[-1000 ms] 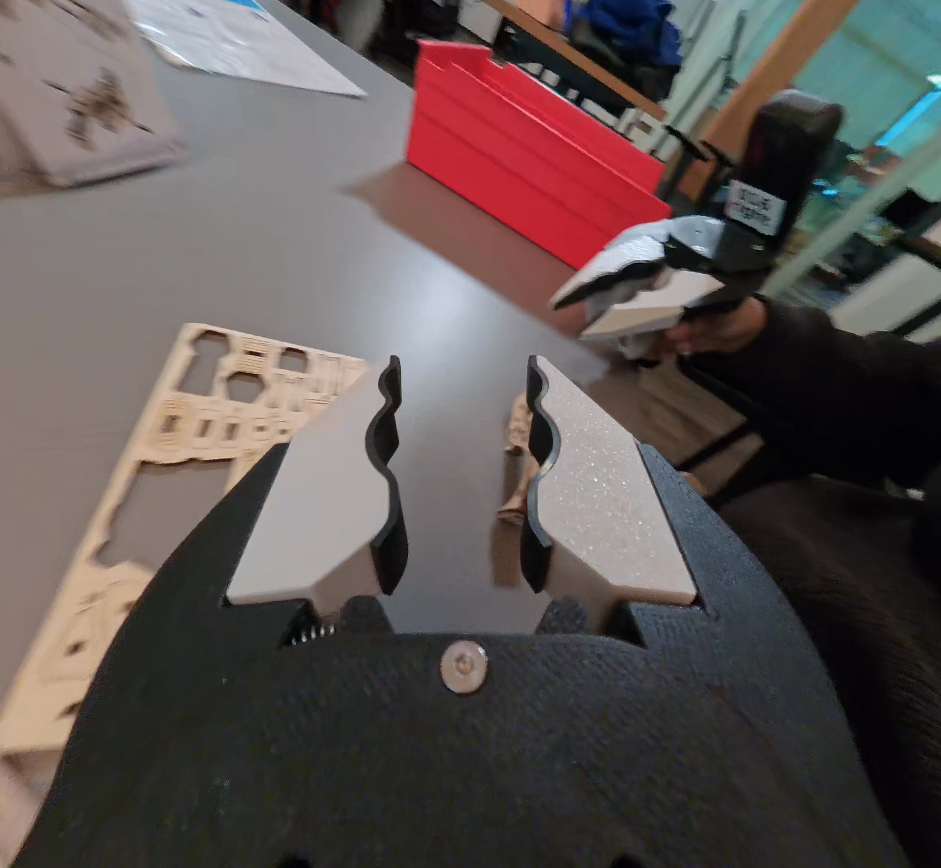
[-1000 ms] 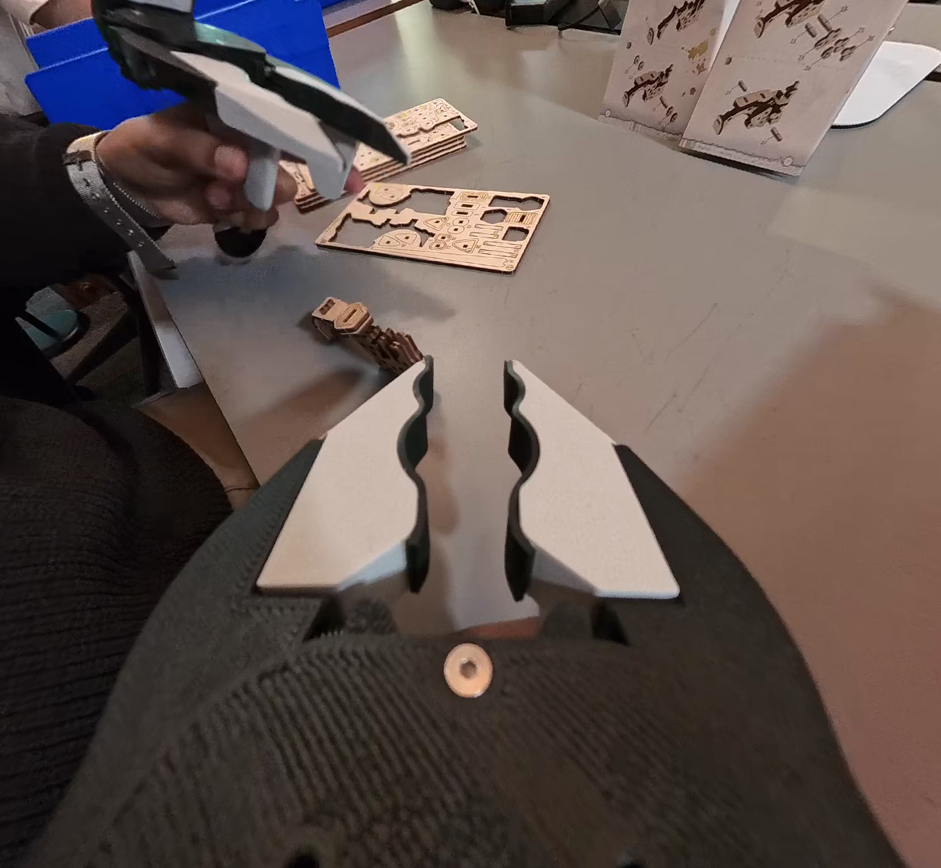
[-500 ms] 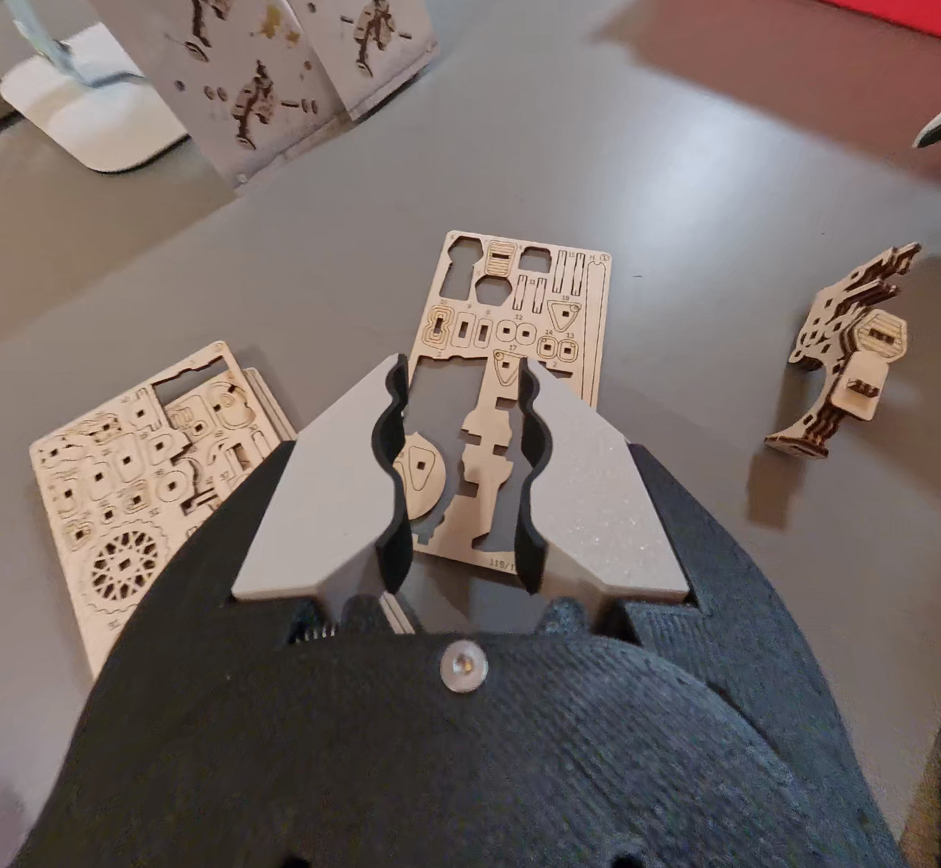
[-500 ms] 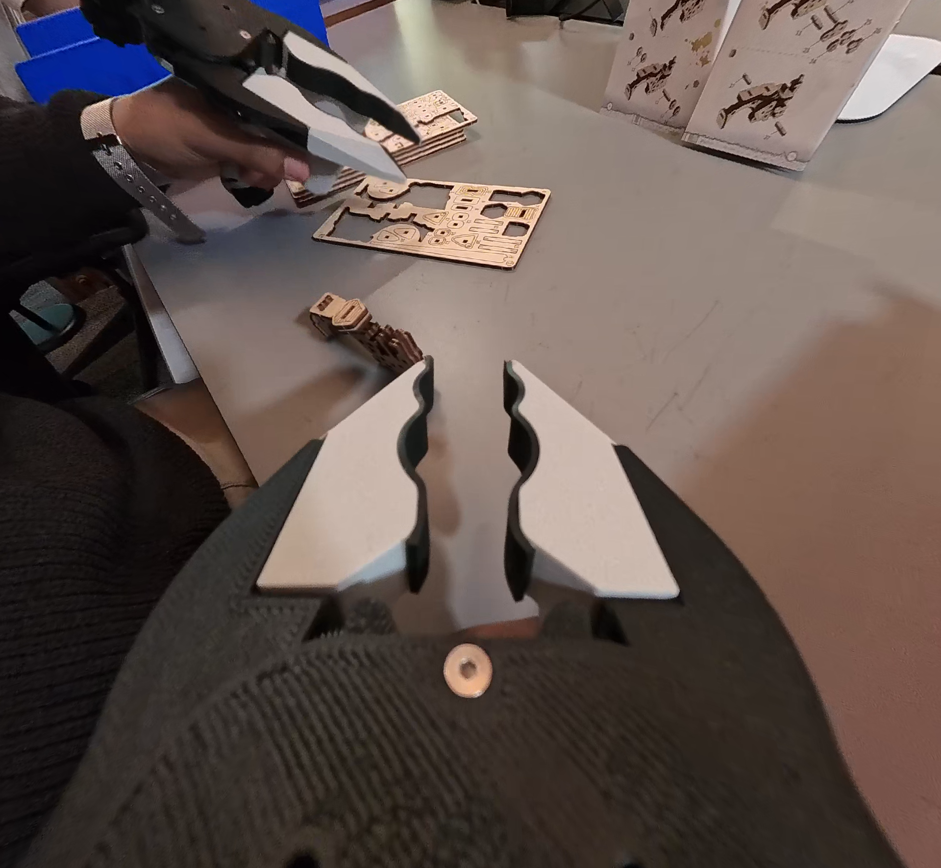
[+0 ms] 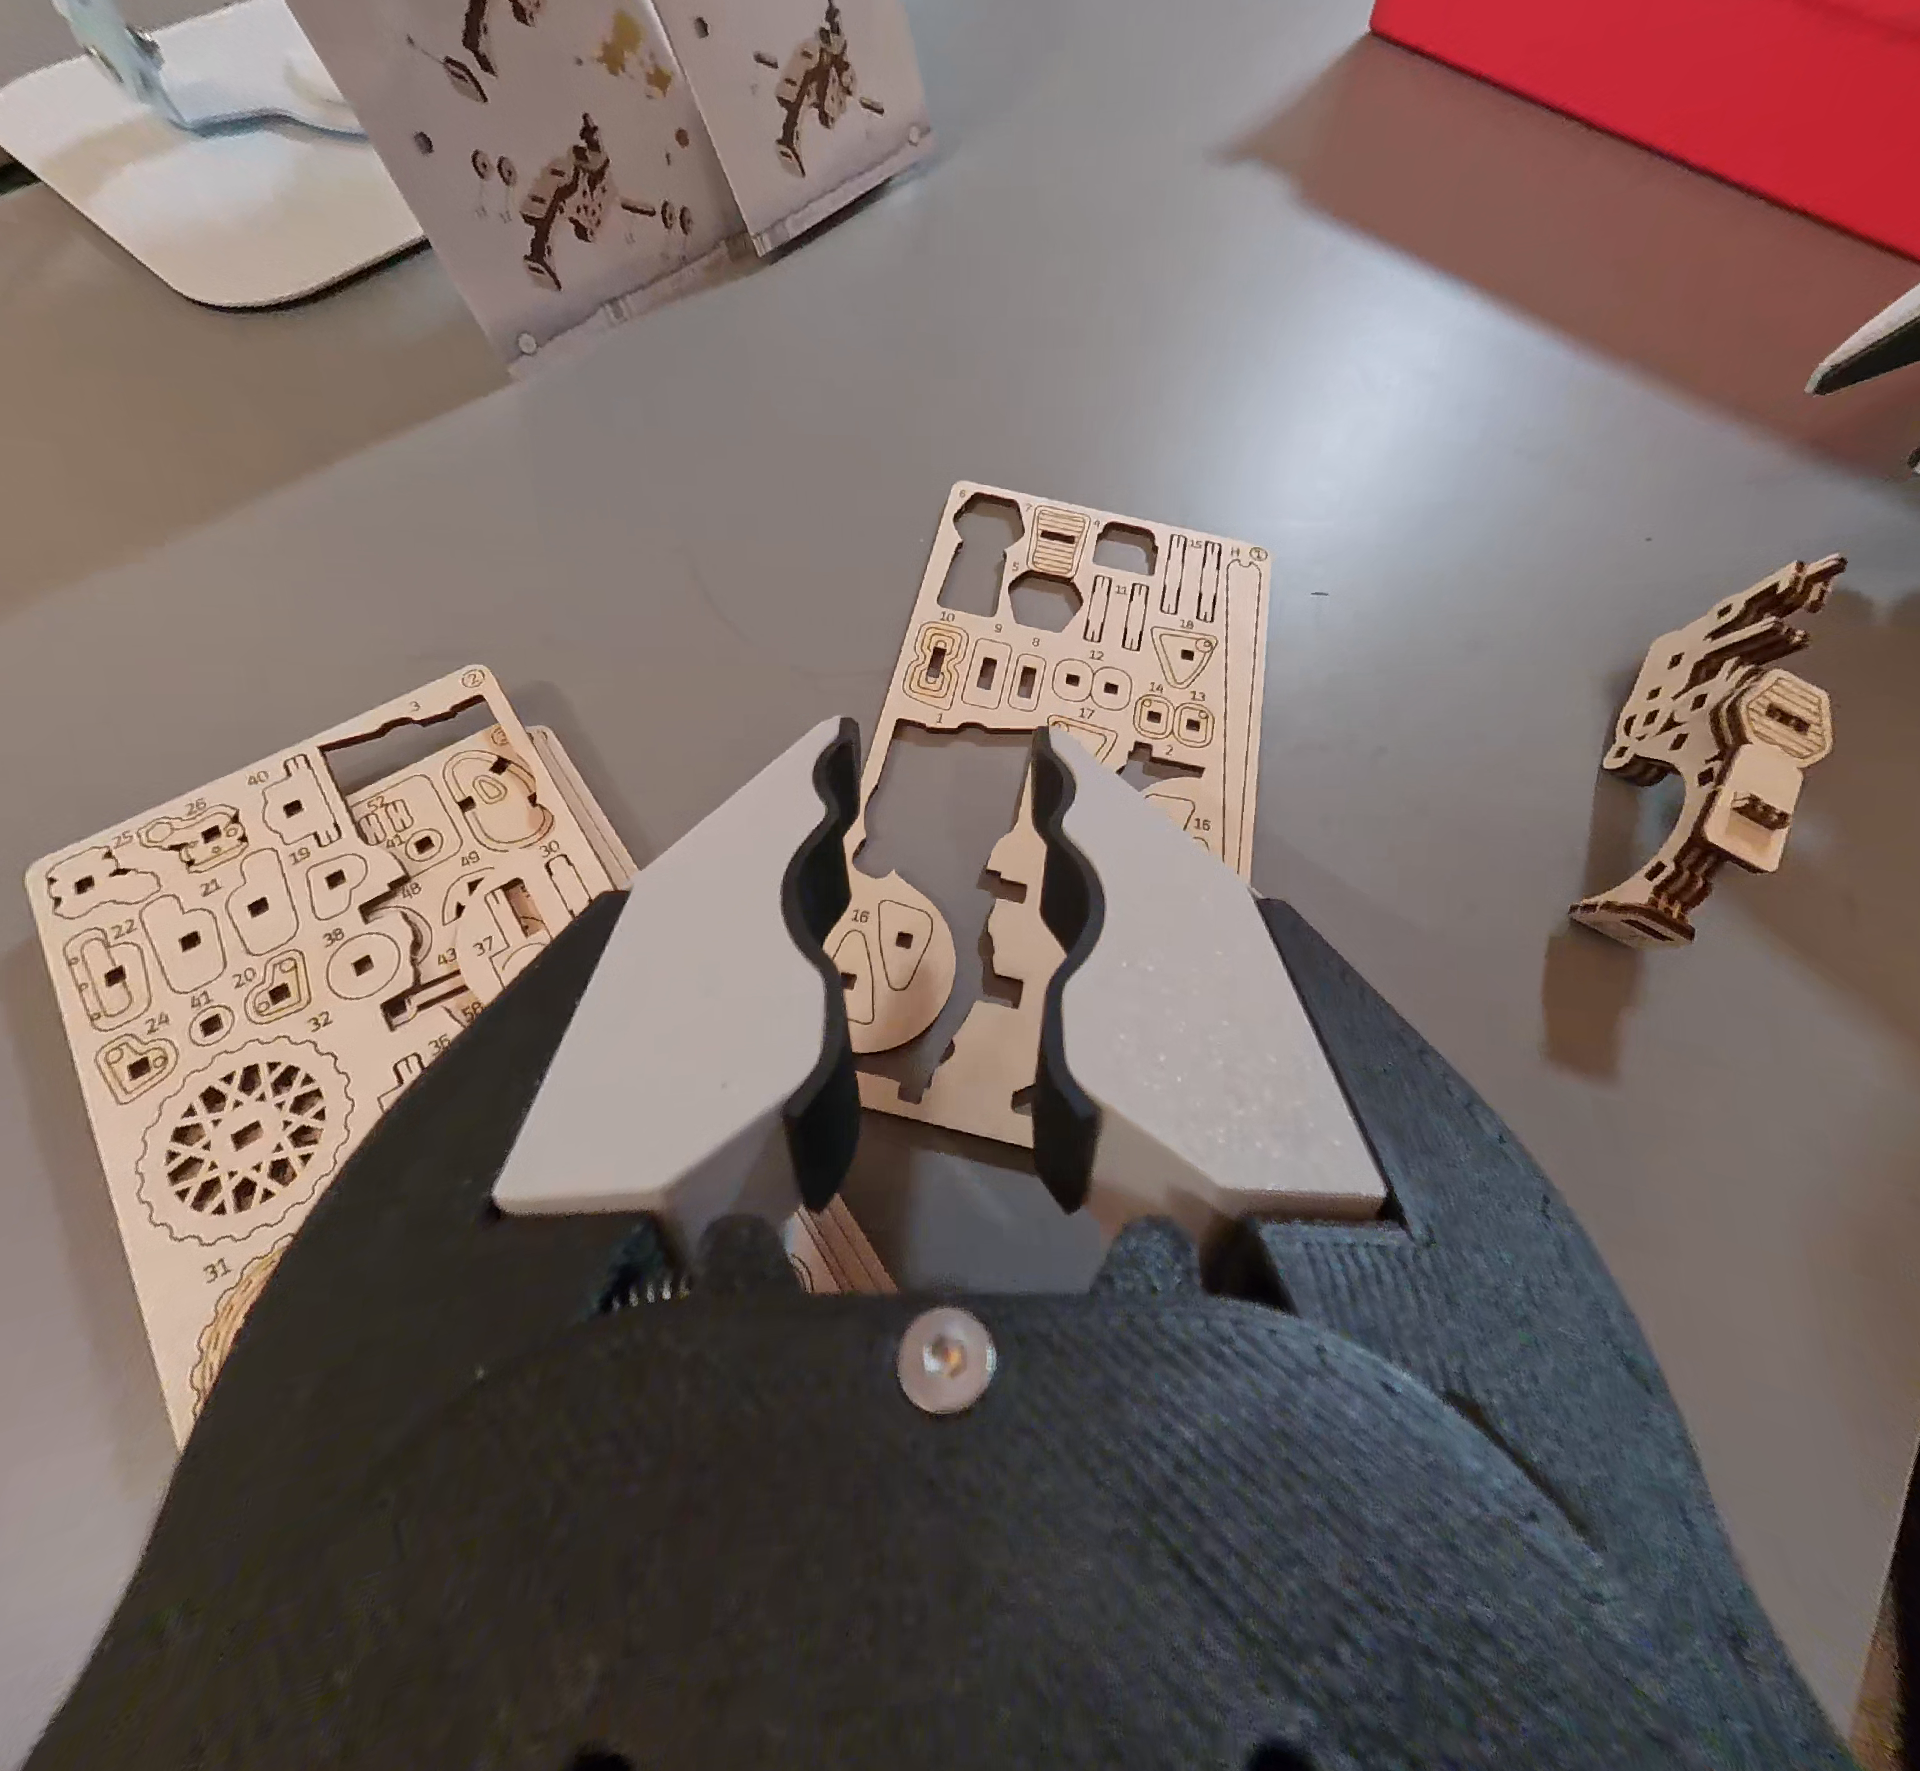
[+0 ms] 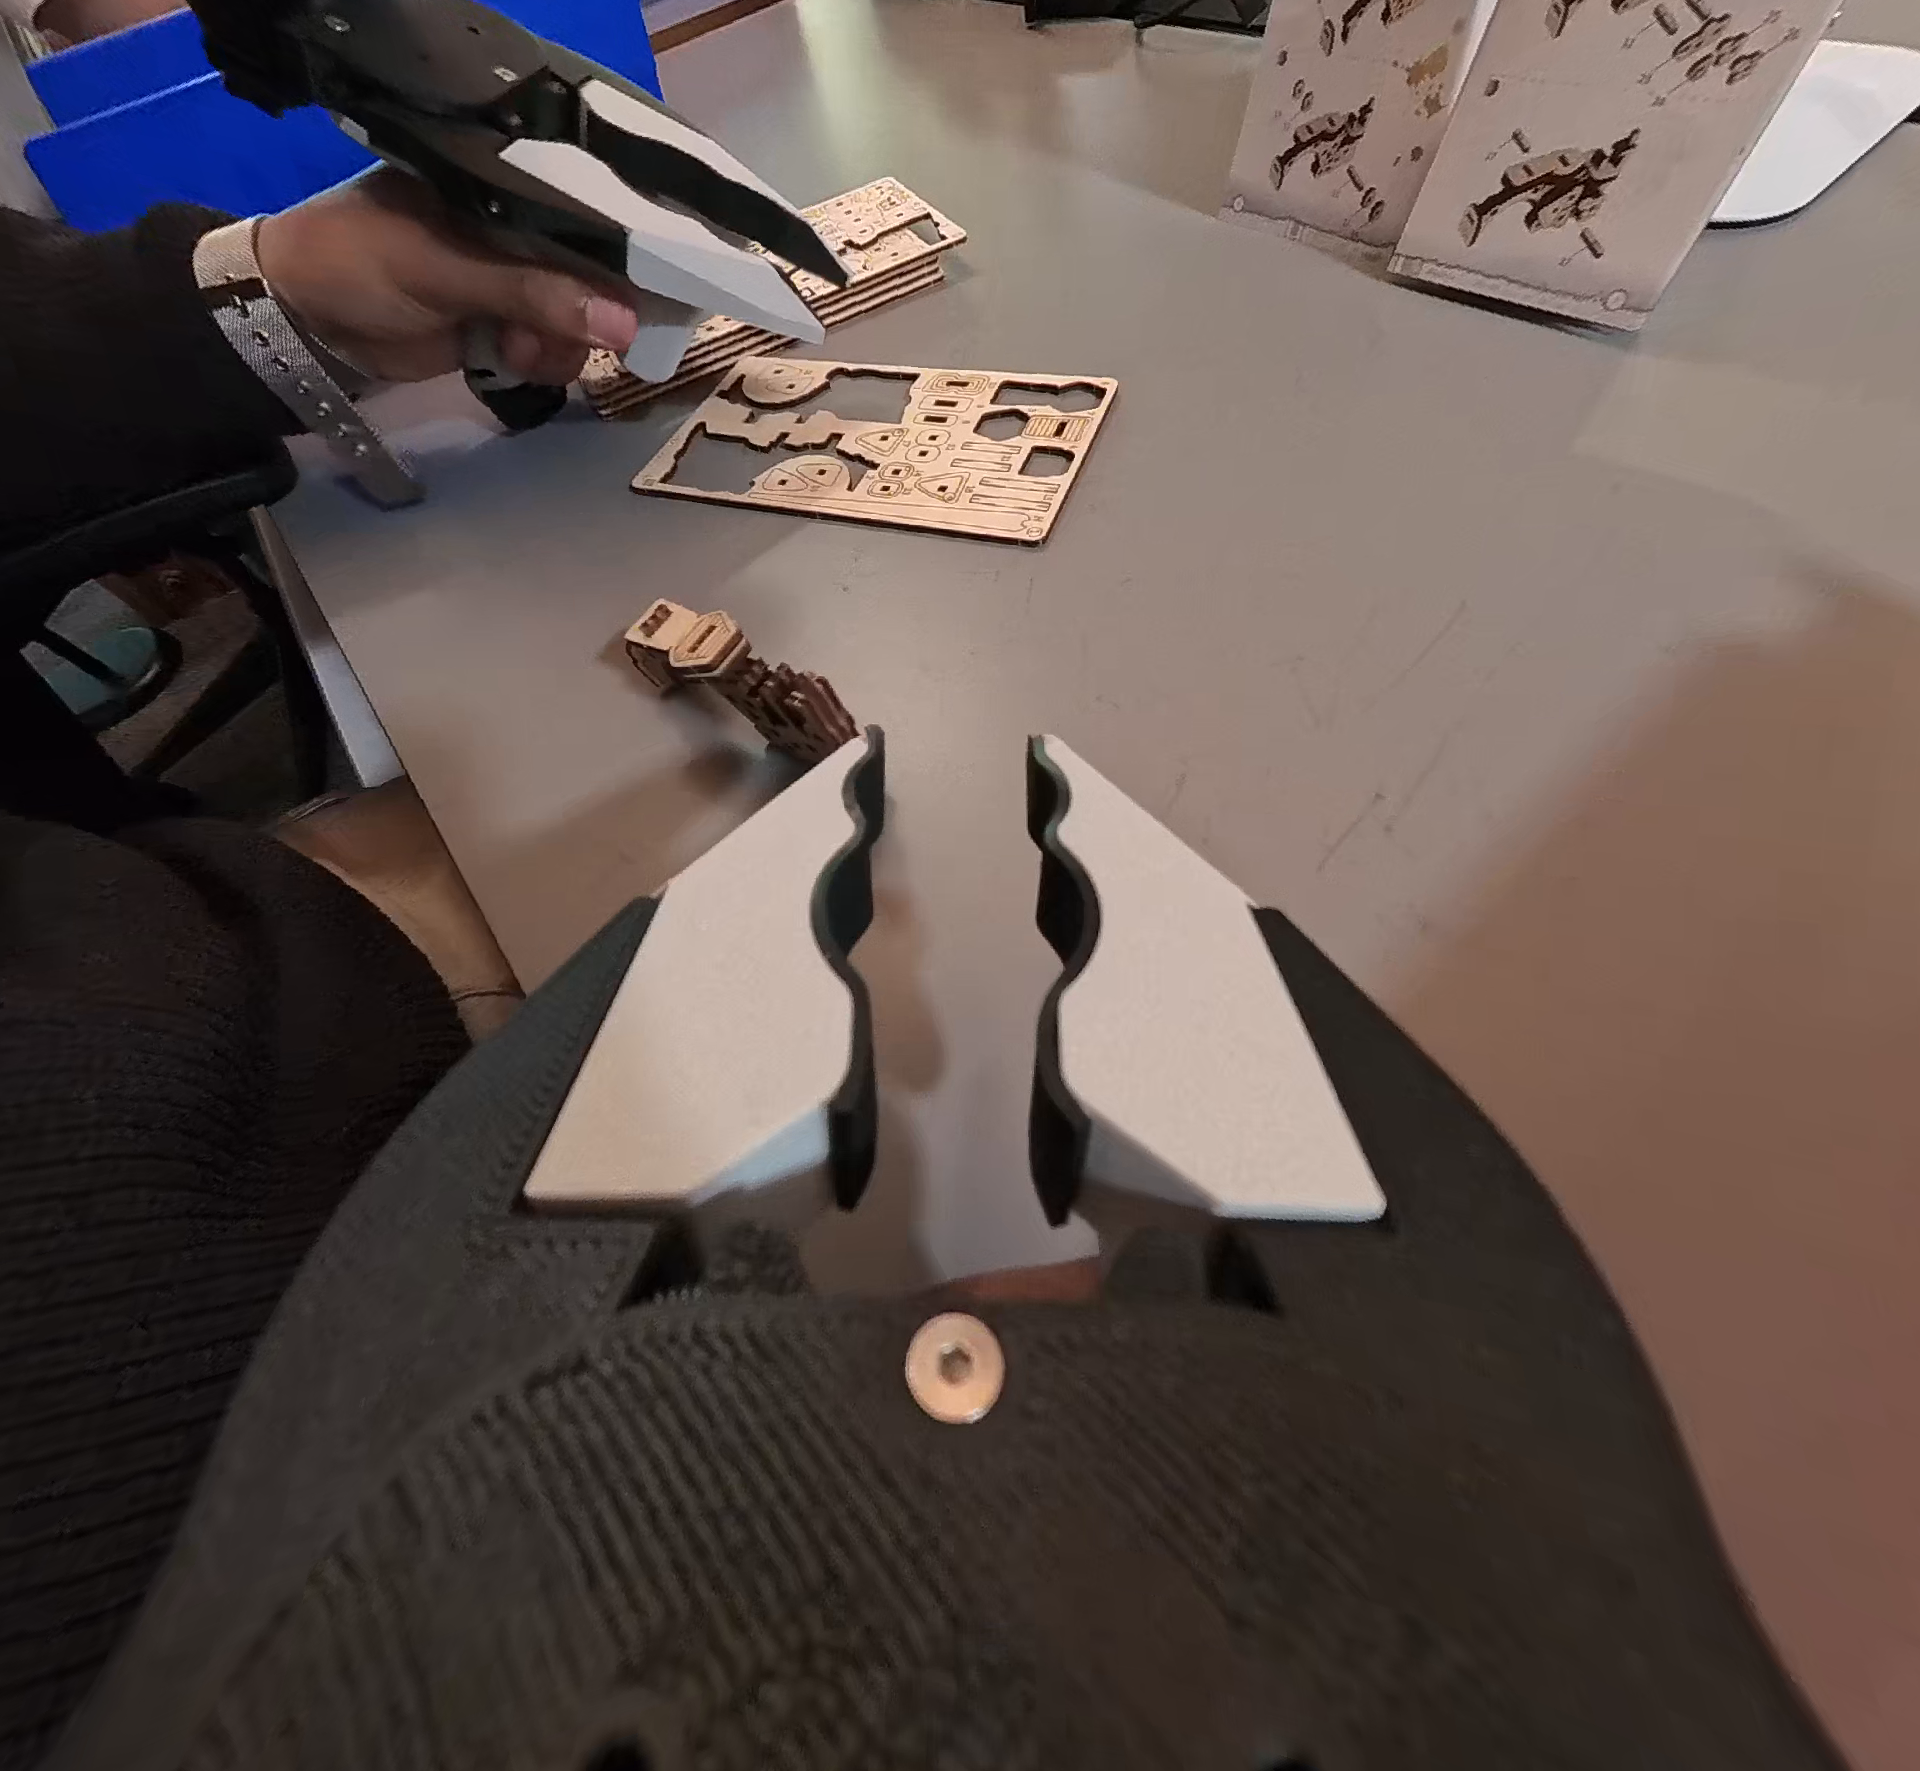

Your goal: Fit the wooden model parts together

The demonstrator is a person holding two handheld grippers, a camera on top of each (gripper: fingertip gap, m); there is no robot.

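A partly built wooden model (image 5: 1704, 765) lies on the grey table, also in the right wrist view (image 6: 738, 682). A single laser-cut parts sheet (image 5: 1101, 682) lies flat with several parts punched out; it also shows in the right wrist view (image 6: 883, 454). A stack of parts sheets (image 5: 260, 952) lies to its left, and it shows in the right wrist view (image 6: 862, 256). My left gripper (image 5: 945, 745) is open and empty, hovering above the single sheet; it also shows in the right wrist view (image 6: 821, 298). My right gripper (image 6: 954, 747) is open and empty, just right of the model.
Two standing instruction pages (image 5: 582, 80) on a white stand (image 5: 187, 194) are at the back. A red bin (image 5: 1662, 7) is at the far right, blue bins (image 6: 364, 90) at the far left. The table's near edge (image 6: 343, 672) lies beside the person's lap. Across from one pair of fingers to the other is roughly 20 centimeters.
My left gripper has swung from facing the red bin and the right gripper to pointing down over the parts sheets, and moved slightly closer. The right gripper has not moved.
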